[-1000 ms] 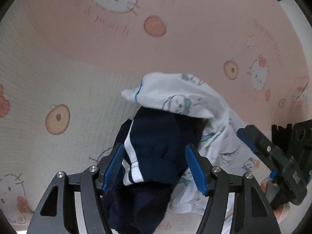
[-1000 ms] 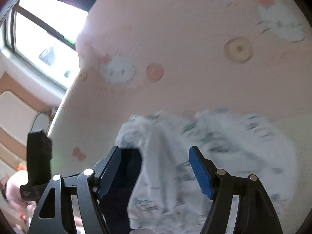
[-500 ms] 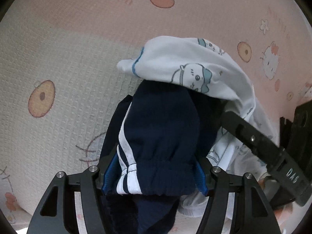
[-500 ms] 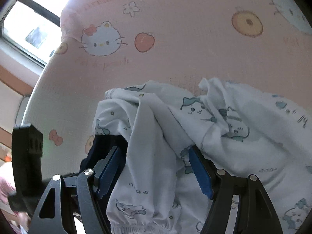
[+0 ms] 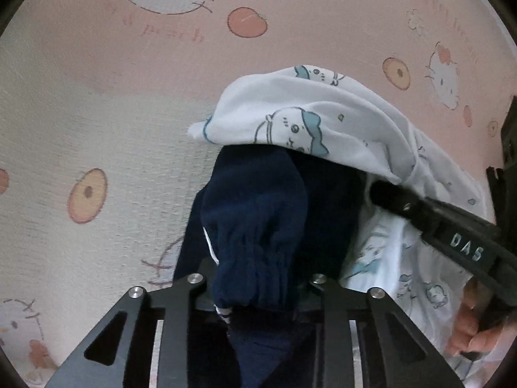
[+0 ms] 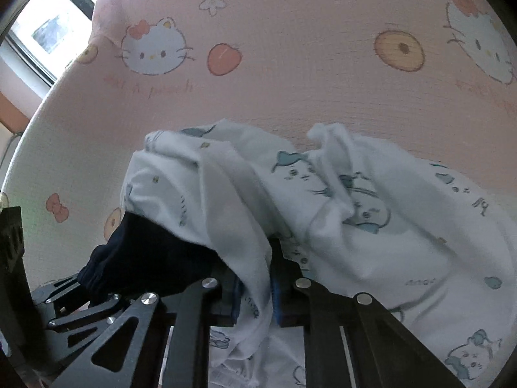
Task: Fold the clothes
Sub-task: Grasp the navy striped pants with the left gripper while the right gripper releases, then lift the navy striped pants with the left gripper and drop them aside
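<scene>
Navy knit garment [image 5: 258, 213] clamped in left gripper [image 5: 258, 286], white cartoon-print cotton garment [image 6: 371, 213] pinched in right gripper [image 6: 255, 294], over pink printed bedsheet [image 5: 97, 74].

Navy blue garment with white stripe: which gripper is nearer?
Left. The left gripper is shut on the navy blue garment with white stripe; the right gripper clamps the white cartoon-print garment beside it.

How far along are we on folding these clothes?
Nothing looks folded yet. The left claw is shut on the navy garment; the right claw is shut on the white printed garment, which is draped over the navy one. Left: separating and folding both on the pink sheet.
</scene>
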